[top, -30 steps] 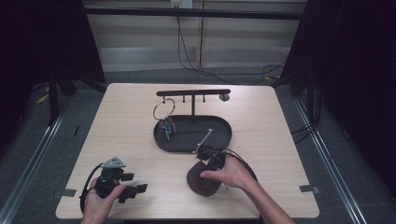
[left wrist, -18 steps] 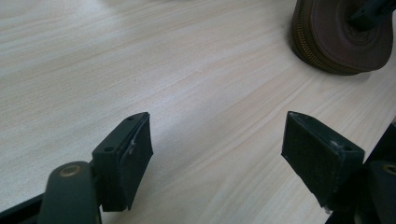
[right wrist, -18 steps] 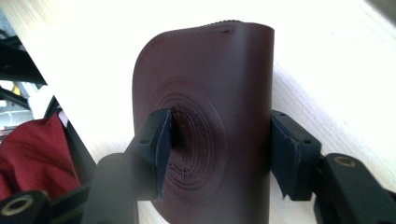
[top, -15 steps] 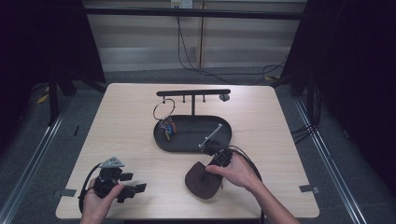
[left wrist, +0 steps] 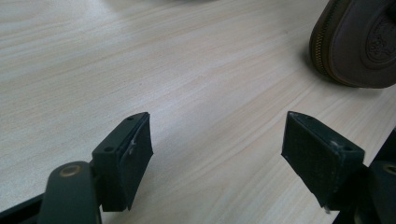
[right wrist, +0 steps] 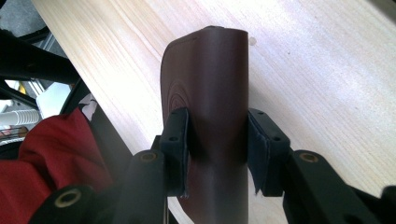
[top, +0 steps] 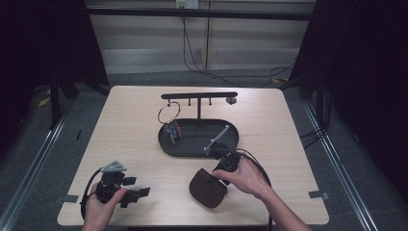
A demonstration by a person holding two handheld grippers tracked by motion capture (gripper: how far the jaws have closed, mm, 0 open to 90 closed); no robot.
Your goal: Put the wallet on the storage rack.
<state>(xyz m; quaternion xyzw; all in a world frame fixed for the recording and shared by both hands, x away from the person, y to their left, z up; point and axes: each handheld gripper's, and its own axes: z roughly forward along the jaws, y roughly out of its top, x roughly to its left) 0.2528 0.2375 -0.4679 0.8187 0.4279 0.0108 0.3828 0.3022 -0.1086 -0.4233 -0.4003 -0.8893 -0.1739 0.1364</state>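
Near the table's (top: 134,120) front edge, right of middle, we are clamping the right gripper (right wrist: 218,140) on a brown pouch (right wrist: 210,93), jaws just closing onto it, the left gripper (left wrist: 217,154) resting wide open and empty by the front-left corner, a black tray (top: 166,144) sitting mid-table, dark curtains and grey floor surrounding us.

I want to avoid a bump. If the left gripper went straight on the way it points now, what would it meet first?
Probably the brown pouch, held in the right gripper. The open left gripper has bare table directly ahead; the pouch sits slightly off to one side, so it might pass beside it.
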